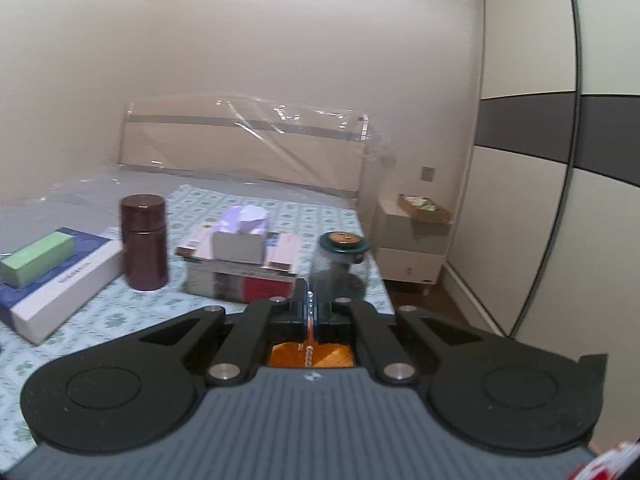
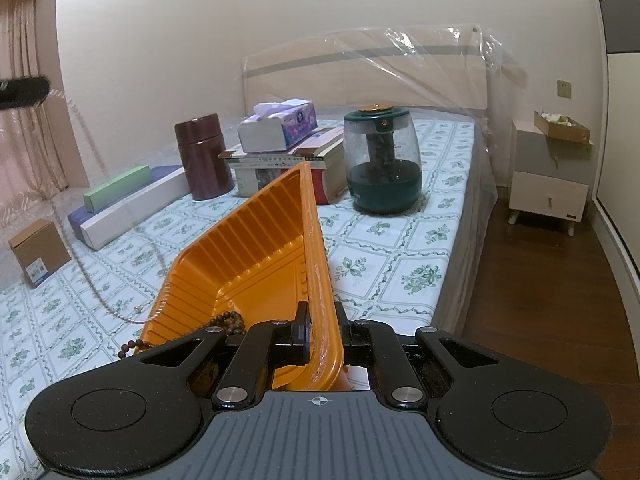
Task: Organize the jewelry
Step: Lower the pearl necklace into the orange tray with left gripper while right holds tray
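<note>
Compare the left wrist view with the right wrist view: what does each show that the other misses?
Left wrist only: the left hand-held gripper shut on a thin pale bead chain.
Right wrist only: the right hand-held gripper shut on the ribbed orange plastic tray, dark brown wooden beads on its low edge, and a small cardboard box.
Both: maroon cylindrical flask, tissue box on books, green-topped glass jar.
</note>
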Tool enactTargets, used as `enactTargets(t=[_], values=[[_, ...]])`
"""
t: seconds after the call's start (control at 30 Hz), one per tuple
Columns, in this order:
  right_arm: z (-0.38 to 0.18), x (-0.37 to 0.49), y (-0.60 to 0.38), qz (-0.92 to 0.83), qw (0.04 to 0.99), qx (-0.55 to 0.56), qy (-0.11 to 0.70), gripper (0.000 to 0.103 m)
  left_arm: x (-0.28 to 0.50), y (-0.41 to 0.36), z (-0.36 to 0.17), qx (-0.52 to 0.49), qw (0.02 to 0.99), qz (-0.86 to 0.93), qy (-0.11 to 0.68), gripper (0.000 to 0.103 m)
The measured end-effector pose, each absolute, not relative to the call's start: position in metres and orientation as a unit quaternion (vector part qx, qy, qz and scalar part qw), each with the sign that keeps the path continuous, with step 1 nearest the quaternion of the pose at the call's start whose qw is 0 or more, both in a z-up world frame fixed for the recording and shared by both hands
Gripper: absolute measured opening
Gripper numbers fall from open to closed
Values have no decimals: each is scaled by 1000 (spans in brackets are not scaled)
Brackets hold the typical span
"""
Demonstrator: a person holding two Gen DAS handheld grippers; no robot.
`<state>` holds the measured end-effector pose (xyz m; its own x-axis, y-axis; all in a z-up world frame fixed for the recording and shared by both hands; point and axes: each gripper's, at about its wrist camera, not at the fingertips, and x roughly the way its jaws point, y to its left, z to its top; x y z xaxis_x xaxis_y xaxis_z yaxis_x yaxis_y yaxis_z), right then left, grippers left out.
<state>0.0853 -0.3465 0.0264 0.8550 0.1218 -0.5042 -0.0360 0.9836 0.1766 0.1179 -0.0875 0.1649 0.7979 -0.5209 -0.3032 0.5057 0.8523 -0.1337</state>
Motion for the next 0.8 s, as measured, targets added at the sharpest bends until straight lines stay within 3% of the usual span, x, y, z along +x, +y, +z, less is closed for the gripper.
enactTargets(t=[0.57,0.8], values=[[24,85,-351,40,959,87,267,9,158,-133,76,-22,902,-313,295,1],[23,85,-351,39,959,88,267,9,169,-137,61,-25,899,-309,310,2]])
